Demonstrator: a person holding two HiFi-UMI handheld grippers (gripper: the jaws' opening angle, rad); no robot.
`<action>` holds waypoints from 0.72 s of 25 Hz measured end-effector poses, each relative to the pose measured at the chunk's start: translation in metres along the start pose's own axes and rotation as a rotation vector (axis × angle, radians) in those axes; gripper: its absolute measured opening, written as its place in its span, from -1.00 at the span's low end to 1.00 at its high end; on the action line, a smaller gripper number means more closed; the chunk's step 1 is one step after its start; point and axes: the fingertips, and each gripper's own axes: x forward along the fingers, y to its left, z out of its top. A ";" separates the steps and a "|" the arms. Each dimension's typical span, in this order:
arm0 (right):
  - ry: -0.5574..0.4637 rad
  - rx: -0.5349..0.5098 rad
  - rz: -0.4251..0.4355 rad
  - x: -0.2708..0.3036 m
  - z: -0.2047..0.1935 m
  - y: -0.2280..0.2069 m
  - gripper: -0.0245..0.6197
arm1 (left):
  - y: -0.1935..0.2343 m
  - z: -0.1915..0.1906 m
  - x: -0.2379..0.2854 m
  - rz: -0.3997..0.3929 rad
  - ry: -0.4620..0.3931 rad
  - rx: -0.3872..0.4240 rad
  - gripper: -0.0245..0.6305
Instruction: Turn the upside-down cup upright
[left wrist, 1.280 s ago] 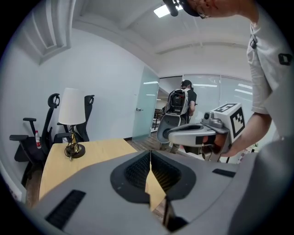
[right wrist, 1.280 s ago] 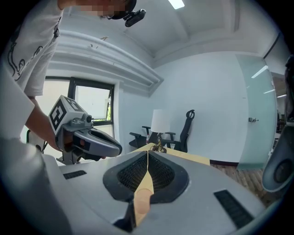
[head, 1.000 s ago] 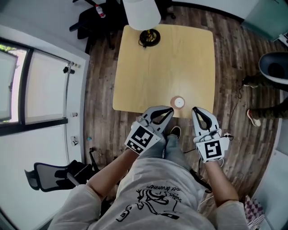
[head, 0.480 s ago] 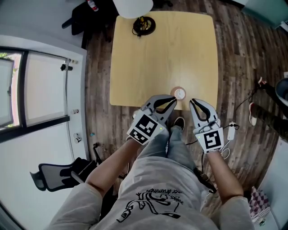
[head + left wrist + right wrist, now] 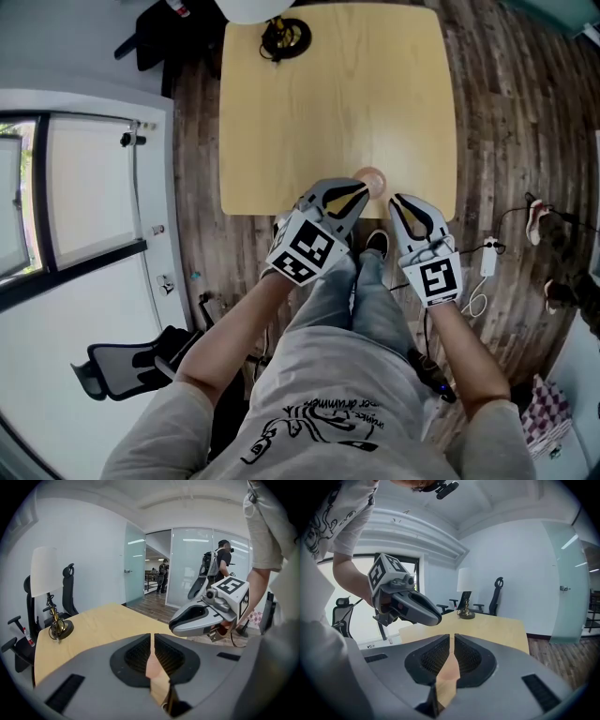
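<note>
Pale wood table (image 5: 328,103), with the pink cup (image 5: 372,174) sitting close to its near edge, long axis standing vertical, taken as mouth-down from the task. The left gripper (image 5: 362,189) is hovering at that table edge, tip just beside the cup. The right gripper (image 5: 397,200) is hanging slightly further off, on the cup's other side. Both are showing jaws pressed together, gripping nothing, and the left is judged nearer

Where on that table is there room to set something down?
Most of the light wooden square table is bare, between the brass-footed lamp in its far left corner and the pinkish upside-down cup at the near edge. Crowded there: left gripper and right gripper flank the cup.
</note>
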 end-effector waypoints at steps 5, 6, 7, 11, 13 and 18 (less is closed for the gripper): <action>0.018 0.002 0.004 0.007 -0.015 0.003 -0.84 | -0.004 -0.013 0.016 -0.047 0.082 0.044 -0.58; 0.024 0.003 0.005 0.008 -0.018 0.003 -0.84 | -0.004 -0.015 0.019 -0.053 0.097 0.057 -0.55; 0.030 0.004 0.006 0.009 -0.020 0.004 -0.84 | -0.004 -0.017 0.022 -0.057 0.109 0.069 -0.54; 0.042 0.012 0.001 0.012 -0.031 0.005 -0.84 | -0.004 -0.024 0.030 -0.071 0.158 0.102 -0.44; 0.044 0.016 -0.003 0.014 -0.035 0.005 -0.84 | -0.004 -0.027 0.034 -0.081 0.182 0.114 -0.39; 0.060 0.018 -0.002 0.016 -0.040 0.008 -0.84 | -0.006 -0.032 0.042 -0.112 0.232 0.142 -0.24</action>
